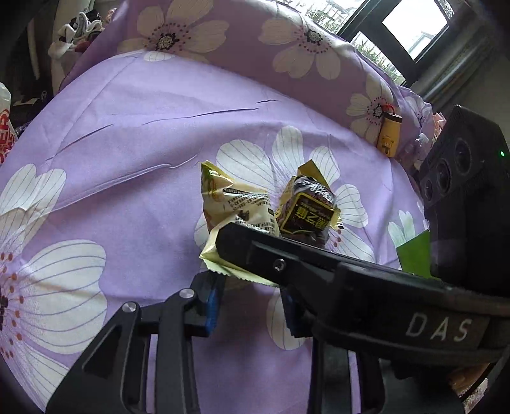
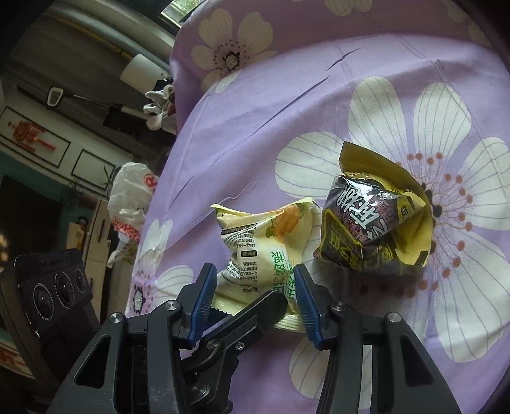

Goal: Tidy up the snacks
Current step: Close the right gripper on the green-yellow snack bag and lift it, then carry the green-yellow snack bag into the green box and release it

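Nearest in the right wrist view, the right gripper [image 2: 255, 293] has its blue pads [image 2: 202, 299] on either flank of the pale yellow snack packet [image 2: 255, 251]; its jaws pinch the packet's lower end. A black finger of the left gripper [image 2: 248, 315] crosses between those pads from below, lying over the packet's crimped bottom edge.

In the left wrist view the left gripper [image 1: 251, 299] holds that same bottom edge of the pale yellow snack packet [image 1: 229, 207], its jaws pressed together on the thin seal. The right gripper's long black finger [image 1: 287, 261] slants across from the right, covering much of the packet's base and part of the dark snack packet [image 1: 306, 210]. Both grippers point steeply down.

Just beyond, the dark snack packet [image 2: 373, 223] lies crumpled on the purple flowered bedsheet [image 2: 287, 111], beside the pale one and nearly touching it.

Farther back a matching flowered pillow [image 1: 255, 38] rises, with a small yellow bottle-shaped trinket [image 1: 390, 133] against its right end. A white plastic bag [image 2: 130, 197] sits off the bed's edge, and a window [image 1: 411, 25] shows at the far right.
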A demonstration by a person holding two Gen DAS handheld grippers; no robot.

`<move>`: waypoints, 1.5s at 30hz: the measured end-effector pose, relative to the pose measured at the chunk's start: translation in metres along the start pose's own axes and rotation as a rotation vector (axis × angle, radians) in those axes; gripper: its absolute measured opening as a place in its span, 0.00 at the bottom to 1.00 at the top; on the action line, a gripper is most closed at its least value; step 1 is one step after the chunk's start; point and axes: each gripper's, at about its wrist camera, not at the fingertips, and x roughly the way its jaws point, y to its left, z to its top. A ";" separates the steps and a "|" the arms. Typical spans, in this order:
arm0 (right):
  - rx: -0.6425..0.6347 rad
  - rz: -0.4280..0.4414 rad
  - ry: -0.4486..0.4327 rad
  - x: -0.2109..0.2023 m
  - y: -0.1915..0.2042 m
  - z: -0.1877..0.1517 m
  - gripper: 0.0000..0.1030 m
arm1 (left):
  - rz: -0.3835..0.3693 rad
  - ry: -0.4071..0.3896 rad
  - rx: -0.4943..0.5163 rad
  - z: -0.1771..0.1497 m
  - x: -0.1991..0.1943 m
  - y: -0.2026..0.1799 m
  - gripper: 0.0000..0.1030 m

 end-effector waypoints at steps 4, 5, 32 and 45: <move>-0.019 -0.014 -0.045 -0.019 0.011 -0.009 0.51 | 0.002 -0.040 0.044 -0.004 -0.014 -0.015 0.29; -0.022 -0.016 -0.058 -0.024 0.013 -0.011 0.51 | -0.002 -0.048 0.053 -0.005 -0.018 -0.018 0.29; 0.009 -0.095 -0.391 -0.201 -0.033 -0.095 0.54 | -0.160 -0.146 0.412 -0.058 -0.052 -0.189 0.29; 0.227 -0.096 -0.565 -0.270 -0.108 -0.113 0.54 | -0.259 -0.098 0.575 -0.063 -0.018 -0.277 0.29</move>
